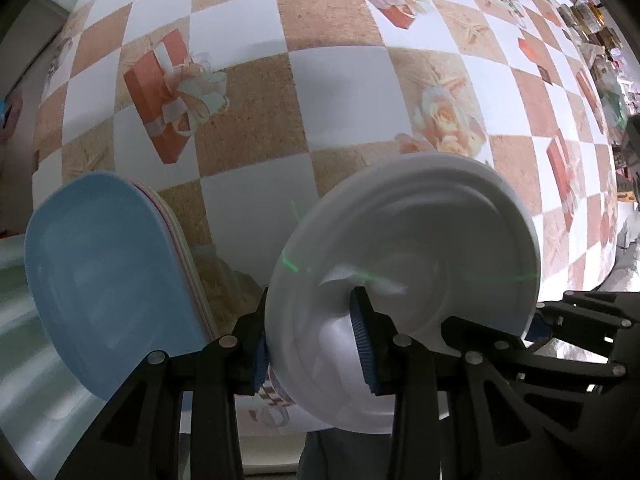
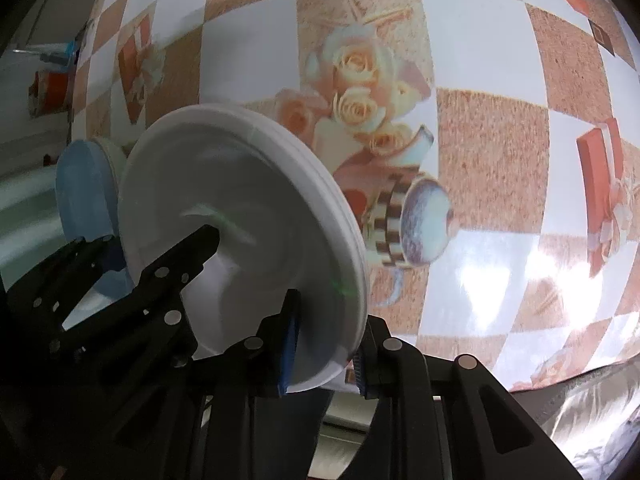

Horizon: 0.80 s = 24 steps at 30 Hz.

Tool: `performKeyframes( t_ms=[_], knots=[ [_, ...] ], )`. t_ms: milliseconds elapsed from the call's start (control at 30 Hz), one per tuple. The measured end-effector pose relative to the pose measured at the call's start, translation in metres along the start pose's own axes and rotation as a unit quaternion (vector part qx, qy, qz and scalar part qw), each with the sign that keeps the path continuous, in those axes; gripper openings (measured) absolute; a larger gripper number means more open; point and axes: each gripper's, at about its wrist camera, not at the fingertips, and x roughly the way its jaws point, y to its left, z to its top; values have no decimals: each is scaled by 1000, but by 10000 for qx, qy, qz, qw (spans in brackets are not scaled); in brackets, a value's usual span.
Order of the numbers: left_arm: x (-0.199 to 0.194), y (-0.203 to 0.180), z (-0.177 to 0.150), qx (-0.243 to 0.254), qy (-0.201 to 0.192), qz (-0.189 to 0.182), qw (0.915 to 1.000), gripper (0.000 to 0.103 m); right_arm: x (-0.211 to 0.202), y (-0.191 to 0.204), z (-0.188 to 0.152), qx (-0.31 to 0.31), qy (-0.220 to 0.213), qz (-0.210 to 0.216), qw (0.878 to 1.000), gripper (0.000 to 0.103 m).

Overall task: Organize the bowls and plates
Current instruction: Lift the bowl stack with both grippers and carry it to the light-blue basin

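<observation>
A stack of white plates point(image 1: 420, 248) hangs tilted above the table, held by both grippers at opposite rims. My left gripper point(image 1: 312, 344) is shut on its near-left rim, one blue pad point(image 1: 362, 336) inside the top plate and the other under the stack. In the right wrist view my right gripper point(image 2: 326, 360) is shut on the stack's point(image 2: 248, 200) near rim. The left gripper point(image 2: 152, 252) shows at the left there, and the right gripper point(image 1: 548, 320) at the right edge of the left wrist view. A stack topped by a blue plate point(image 1: 108, 264) lies left of the white one.
The table wears a checked cloth point(image 1: 340, 92) printed with gift boxes and roses. Its near edge runs just below the grippers. Cluttered goods point(image 1: 592, 20) line the far right side. Something silvery and crinkled point(image 2: 600, 420) lies beyond the near right corner.
</observation>
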Motion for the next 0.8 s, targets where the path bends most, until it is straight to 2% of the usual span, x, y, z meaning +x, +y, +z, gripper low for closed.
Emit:
performKeyframes(
  t_ms=[200, 467, 700, 800],
  knots=[
    [-10, -7, -4, 62, -105, -60, 9999, 40, -5, -9, -10, 114, 34, 38, 9999, 25],
    [-49, 1, 3, -63, -515, -157, 9985, 40, -40, -5, -9, 39, -332, 24, 9994, 25],
    [-73, 24, -3, -322, -720, -216, 9966, 40, -59, 8, -7, -244, -508, -127, 9983, 25],
    [-80, 37, -7, -438, -793, -194, 9957, 40, -54, 15, -5, -367, -543, -186, 9977, 25]
  ],
)
